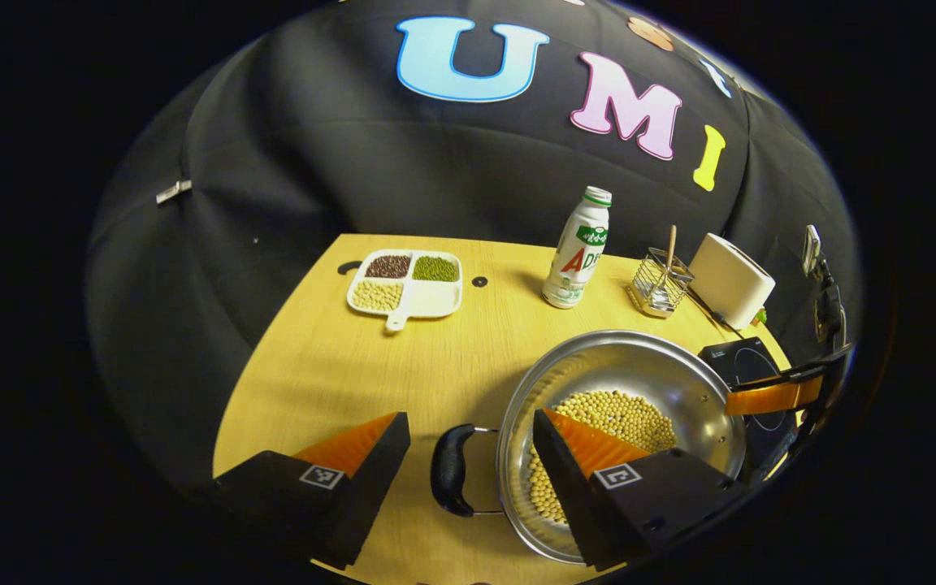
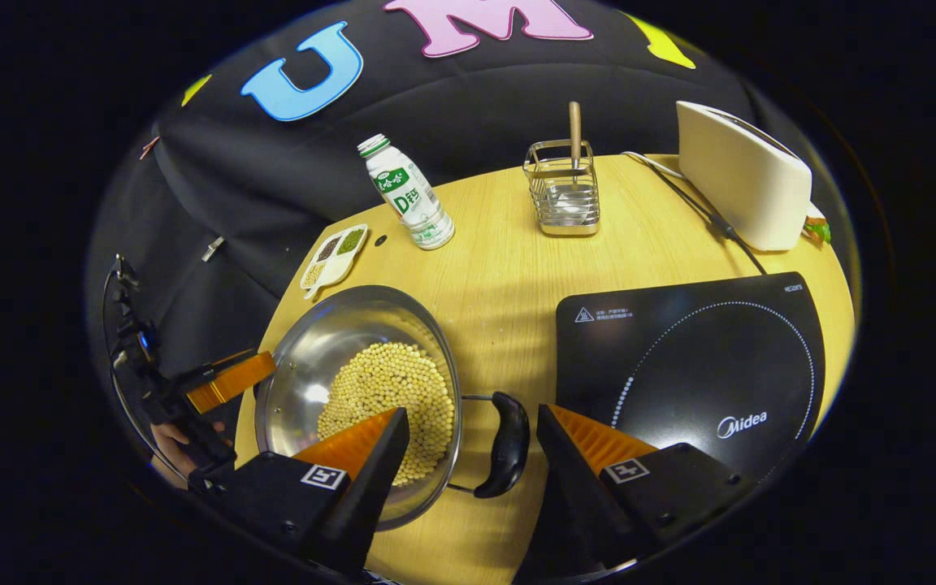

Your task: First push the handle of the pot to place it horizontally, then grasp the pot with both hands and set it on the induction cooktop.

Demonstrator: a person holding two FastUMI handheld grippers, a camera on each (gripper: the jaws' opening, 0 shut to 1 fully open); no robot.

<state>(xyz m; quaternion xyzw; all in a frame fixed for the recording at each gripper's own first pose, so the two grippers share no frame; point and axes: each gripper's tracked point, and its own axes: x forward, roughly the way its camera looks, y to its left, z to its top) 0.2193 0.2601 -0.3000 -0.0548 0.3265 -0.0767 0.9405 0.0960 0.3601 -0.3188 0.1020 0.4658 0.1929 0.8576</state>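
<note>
Left gripper view shows the desk (image 1: 314,366) carrying the steel pot (image 1: 679,382) of beans, which sits just beside the black induction cooktop (image 2: 720,357), not yet on it. Both of the pot's black handles (image 2: 509,443) appear to lie level, so I judge the pushing step done; gripping and lifting remain. The left tool (image 1: 472,455) stands wide open astride the handle (image 1: 452,470) farthest from the cooktop, one finger over the beans. The right tool (image 2: 472,451) straddles the near-cooktop handle likewise, open, holding nothing.
</note>
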